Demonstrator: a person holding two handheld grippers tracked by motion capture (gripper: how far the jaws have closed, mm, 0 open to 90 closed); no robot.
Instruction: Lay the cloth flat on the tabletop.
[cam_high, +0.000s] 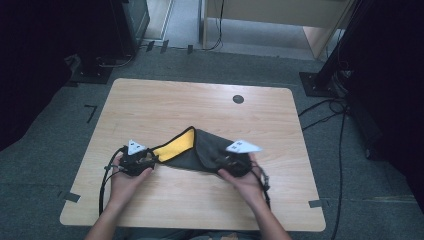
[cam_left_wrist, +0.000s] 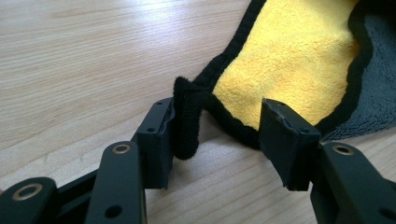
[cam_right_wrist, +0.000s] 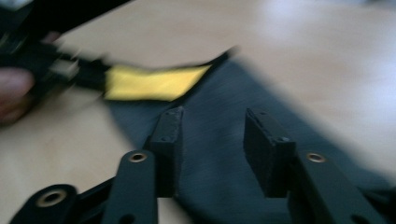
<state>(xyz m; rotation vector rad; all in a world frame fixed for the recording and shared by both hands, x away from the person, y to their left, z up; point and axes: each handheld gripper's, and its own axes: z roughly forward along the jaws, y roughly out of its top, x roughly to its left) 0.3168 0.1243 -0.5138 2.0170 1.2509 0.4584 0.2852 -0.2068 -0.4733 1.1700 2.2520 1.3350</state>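
Clearly, you had a soft, light cloth (cam_high: 200, 150) to deal with — grey plush on one face, yellow on the other, bound in a black hem — lying at the centre of the worktop (cam_high: 165, 100), lower middle of the high view. It would drape and bunch rather than slide, so the bound hem was the sound place to take hold. Your left gripper (cam_left_wrist: 217, 135) stood partly wide, the upturned corner resting against one pad, not pinched. Your right gripper (cam_right_wrist: 212, 149) hung half open over the grey face, clamping nothing. You had bare wood all round — the worktop's edges lay well apart from the cloth.
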